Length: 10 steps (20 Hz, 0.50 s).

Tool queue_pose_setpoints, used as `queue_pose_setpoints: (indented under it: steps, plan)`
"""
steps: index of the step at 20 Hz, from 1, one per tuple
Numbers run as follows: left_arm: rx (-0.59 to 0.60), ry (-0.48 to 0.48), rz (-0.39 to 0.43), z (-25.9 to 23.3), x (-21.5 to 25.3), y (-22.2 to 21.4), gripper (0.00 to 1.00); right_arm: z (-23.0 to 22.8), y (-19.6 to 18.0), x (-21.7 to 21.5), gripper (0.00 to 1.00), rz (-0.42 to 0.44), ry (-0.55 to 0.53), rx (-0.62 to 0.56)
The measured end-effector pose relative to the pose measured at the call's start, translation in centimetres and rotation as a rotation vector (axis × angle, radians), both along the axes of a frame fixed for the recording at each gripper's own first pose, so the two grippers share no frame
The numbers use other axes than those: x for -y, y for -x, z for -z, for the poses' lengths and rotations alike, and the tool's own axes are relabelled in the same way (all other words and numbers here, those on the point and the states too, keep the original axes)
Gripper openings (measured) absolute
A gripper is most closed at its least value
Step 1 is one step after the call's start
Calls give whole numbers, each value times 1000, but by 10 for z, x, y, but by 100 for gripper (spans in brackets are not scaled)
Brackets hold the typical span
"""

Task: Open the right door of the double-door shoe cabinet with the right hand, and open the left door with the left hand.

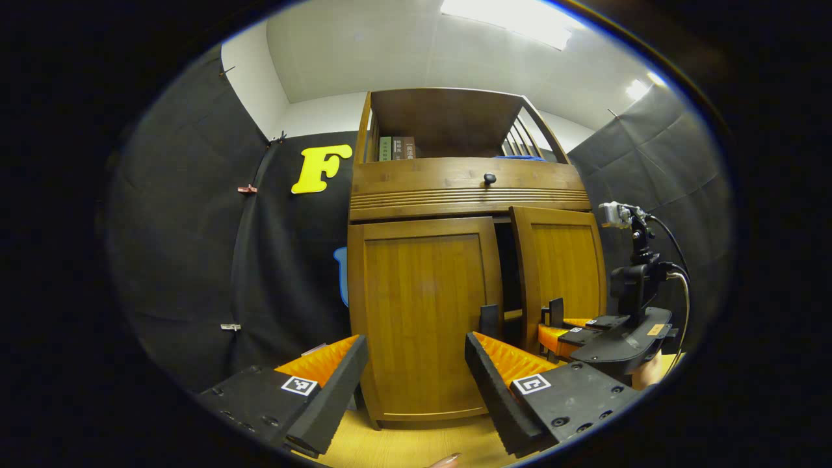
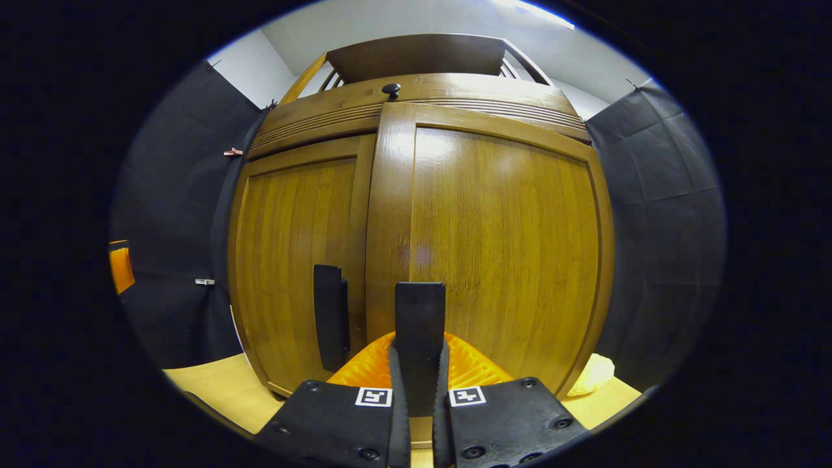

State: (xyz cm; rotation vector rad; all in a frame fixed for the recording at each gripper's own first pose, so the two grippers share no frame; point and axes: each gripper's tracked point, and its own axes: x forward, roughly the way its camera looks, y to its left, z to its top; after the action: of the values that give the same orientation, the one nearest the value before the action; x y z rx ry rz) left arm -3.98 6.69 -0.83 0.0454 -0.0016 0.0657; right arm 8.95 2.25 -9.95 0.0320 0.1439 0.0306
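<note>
My left gripper [image 1: 416, 364] hangs with its fingers spread wide and nothing between them. My right gripper [image 2: 419, 364] has both fingers pressed flat against a dark upright handle [image 2: 420, 318], clamped on it. From the left gripper view I see the right gripper [image 1: 552, 325] off to my right, level and pointing forward.
</note>
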Motion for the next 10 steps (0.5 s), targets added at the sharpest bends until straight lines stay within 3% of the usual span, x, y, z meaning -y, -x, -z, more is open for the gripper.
queue_pose_setpoints:
  steps: [1, 3, 4, 5, 6, 7, 9, 10]
  plan:
    - [2, 7, 4, 0, 3, 3, 93, -2, 7, 3, 22, -3, 3, 2]
    - [10, 17, 1, -1, 7, 6, 93, -7, 20, 8, 17, -12, 9, 1]
    - [12, 20, 0, -2, 10, 6, 93, -8, 27, 11, 22, -19, 11, 2]
    - [13, 24, 2, -1, 13, 5, 93, -10, 34, 14, 12, -26, 11, 2]
    - [11, 28, 7, 0, 18, 4, 93, -12, 41, 17, 17, -32, 12, 3]
    - [10, 31, 14, 0, 23, 4, 93, -14, 48, 21, 12, -39, 10, 2]
    - [10, 35, 30, 0, 34, 1, 93, -17, 59, 29, 22, -48, 5, 3]
    - [11, 40, 41, -1, 41, 0, 93, -18, 65, 32, 12, -50, 5, 5]
